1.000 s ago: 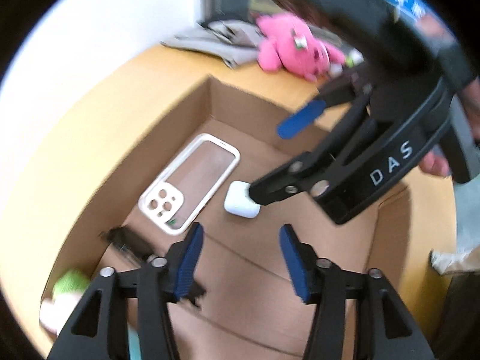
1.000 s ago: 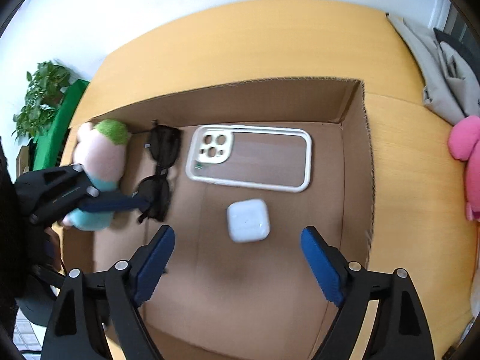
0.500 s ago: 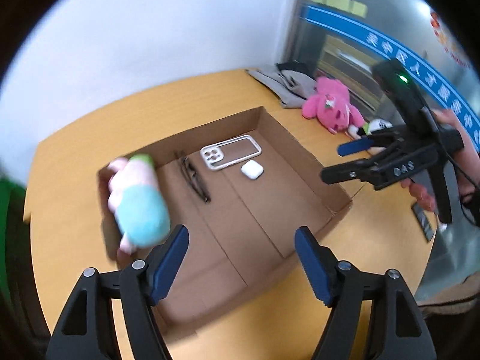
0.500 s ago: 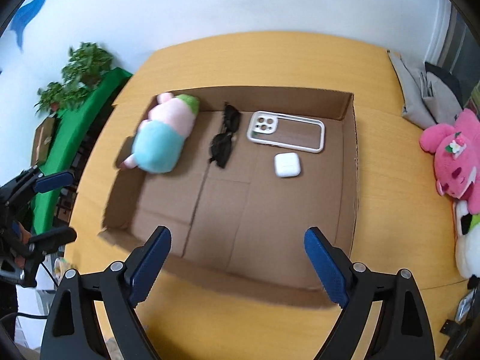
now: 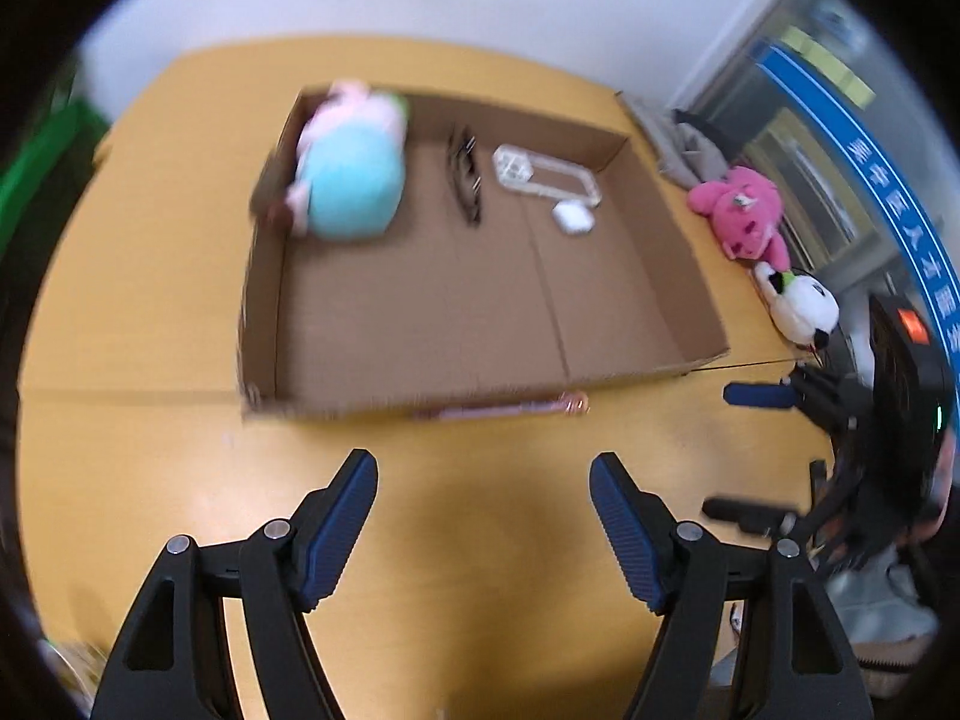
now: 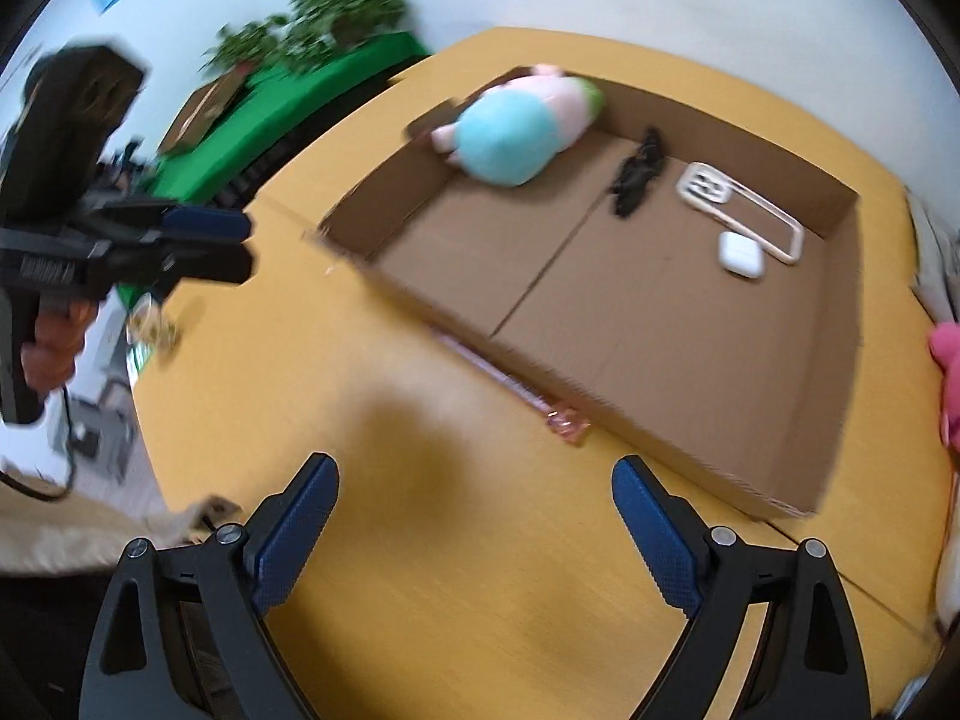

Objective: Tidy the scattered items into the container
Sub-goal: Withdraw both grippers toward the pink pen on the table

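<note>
An open cardboard box lies on the wooden table. Inside it are a blue, pink and green plush toy, black sunglasses, a white phone case and a white earbuds case. A thin pink item rests on the table against the box's near wall. My left gripper hovers open and empty over bare table in front of the box. My right gripper is open and empty too, nearer the box's right end.
A pink plush bear and a white plush lie on the table right of the box, with grey cloth behind them. A green-covered stand with plants is off the table's left side. A person's hand holds the left gripper.
Both grippers have drawn back out of the box to the table in front of it. The plush toy stays in the box's far left corner. The left jaws stand wider.
</note>
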A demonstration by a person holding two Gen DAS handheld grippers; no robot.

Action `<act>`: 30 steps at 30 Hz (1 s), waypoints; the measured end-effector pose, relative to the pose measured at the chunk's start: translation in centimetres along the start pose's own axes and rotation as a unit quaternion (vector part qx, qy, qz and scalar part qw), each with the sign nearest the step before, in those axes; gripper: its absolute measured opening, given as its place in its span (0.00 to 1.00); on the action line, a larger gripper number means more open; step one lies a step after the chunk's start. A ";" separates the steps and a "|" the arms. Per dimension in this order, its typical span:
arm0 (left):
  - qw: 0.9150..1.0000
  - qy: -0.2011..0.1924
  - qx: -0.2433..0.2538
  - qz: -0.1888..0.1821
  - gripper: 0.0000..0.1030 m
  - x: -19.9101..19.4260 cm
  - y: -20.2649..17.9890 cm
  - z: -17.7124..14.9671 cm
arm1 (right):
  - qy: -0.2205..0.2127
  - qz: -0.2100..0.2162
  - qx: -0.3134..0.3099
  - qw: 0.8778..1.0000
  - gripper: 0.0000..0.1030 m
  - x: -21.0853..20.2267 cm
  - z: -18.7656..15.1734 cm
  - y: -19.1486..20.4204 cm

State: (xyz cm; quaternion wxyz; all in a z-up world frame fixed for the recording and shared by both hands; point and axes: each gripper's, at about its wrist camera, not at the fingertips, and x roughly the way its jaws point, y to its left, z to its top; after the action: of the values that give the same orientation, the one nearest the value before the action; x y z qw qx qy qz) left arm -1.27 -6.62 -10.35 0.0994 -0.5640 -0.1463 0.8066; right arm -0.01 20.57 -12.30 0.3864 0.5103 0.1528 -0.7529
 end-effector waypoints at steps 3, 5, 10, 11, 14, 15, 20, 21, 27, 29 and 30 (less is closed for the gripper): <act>0.998 0.020 -0.063 -0.021 0.71 2.4 1.7 -0.3 | -0.002 -0.013 -0.056 0.998 0.92 2.7 -0.8 1.4; 0.993 0.036 -0.102 -0.037 0.71 4.3 2.6 -0.3 | -0.016 -0.035 -0.105 0.994 0.91 4.2 -0.9 2.0; 0.982 0.067 -0.170 -0.040 0.71 8.7 3.8 -0.1 | -0.015 -0.084 -0.210 0.974 0.91 7.9 -1.0 2.9; 0.981 0.070 -0.177 -0.040 0.71 9.4 3.9 0.0 | -0.010 -0.081 -0.221 0.972 0.91 8.5 -1.0 2.9; 0.976 0.078 -0.199 -0.037 0.71 11.0 4.2 0.2 | -0.004 -0.083 -0.248 0.965 0.91 10.1 -1.3 2.8; 0.975 0.081 -0.205 -0.038 0.71 11.5 4.2 0.3 | -0.003 -0.087 -0.249 0.965 0.91 10.4 -1.3 2.6; 0.967 0.087 -0.235 -0.043 0.71 13.3 4.3 0.8 | 0.009 -0.087 -0.232 0.969 0.91 12.2 -1.1 1.2; 0.966 0.086 -0.241 -0.045 0.71 13.5 4.4 0.9 | 0.016 -0.087 -0.230 0.969 0.91 12.7 -1.2 1.0; 0.961 0.101 -0.252 -0.045 0.71 14.8 4.3 0.8 | 0.013 -0.068 -0.215 0.974 1.00 13.3 -0.9 0.5; 0.961 0.107 -0.252 -0.044 0.71 15.0 4.3 0.6 | 0.015 -0.060 -0.215 0.975 1.00 13.1 -1.1 0.6; 0.961 0.108 -0.251 -0.040 0.71 15.1 4.3 0.4 | 0.025 -0.044 -0.208 0.977 0.99 13.1 -1.3 0.6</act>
State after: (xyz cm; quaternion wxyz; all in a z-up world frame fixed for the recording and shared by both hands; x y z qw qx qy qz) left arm -6.81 -5.83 -24.98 0.0017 -0.6486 -0.3545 0.6735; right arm -1.12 15.41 -24.41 0.4467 0.4299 0.3385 -0.7079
